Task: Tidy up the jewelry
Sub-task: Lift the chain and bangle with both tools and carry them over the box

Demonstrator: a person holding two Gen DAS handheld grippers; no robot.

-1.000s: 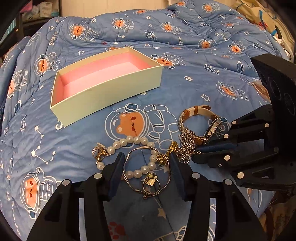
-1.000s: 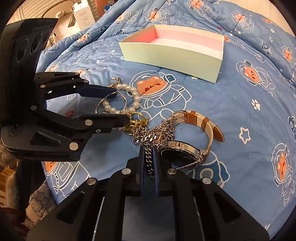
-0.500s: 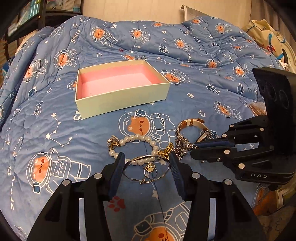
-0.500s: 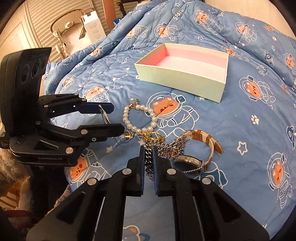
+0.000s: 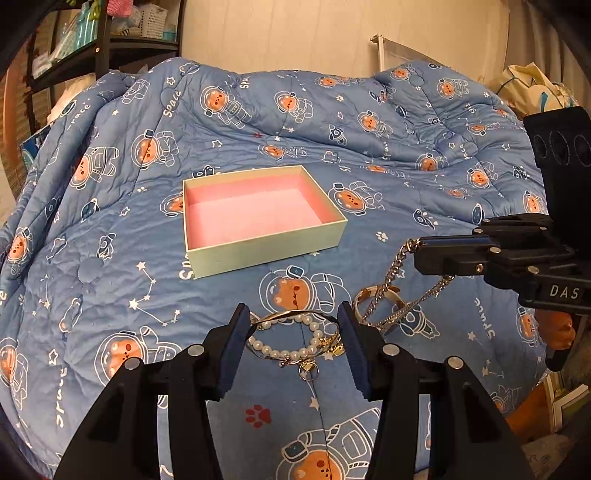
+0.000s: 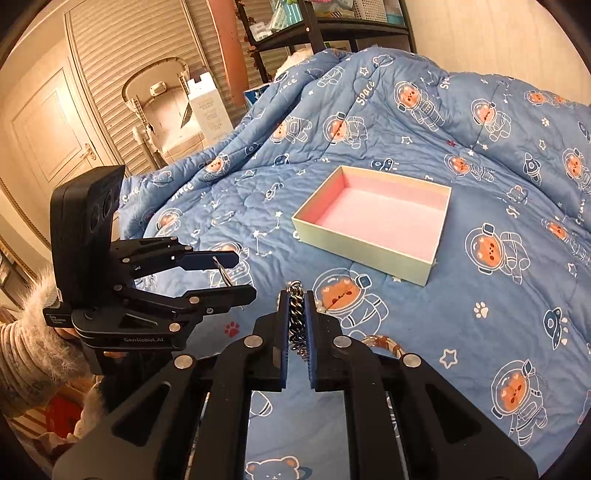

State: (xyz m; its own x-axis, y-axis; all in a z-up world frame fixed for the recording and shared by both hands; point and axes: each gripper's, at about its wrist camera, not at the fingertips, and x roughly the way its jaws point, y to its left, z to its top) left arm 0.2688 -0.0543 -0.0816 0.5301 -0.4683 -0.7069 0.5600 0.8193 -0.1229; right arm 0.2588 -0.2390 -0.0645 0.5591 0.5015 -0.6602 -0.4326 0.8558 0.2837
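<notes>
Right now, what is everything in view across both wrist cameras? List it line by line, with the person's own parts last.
Box: one, pale green outside, pink inside, nothing in it, on the quilt.
Quilt: one, blue with astronaut bears, covering the bed.
Gold bangle: one, gold, held between the left claw's pads.
Pearl bracelet: one, white, on the quilt below the bangle.
Chain: one, silver, hanging from the right claw.
Watch: one, tan and white strap, on the quilt under the chain.
Shelf: one, dark, behind the bed.
Left claw: black, gripping the bangle.
Right claw: black, shut on the chain.
</notes>
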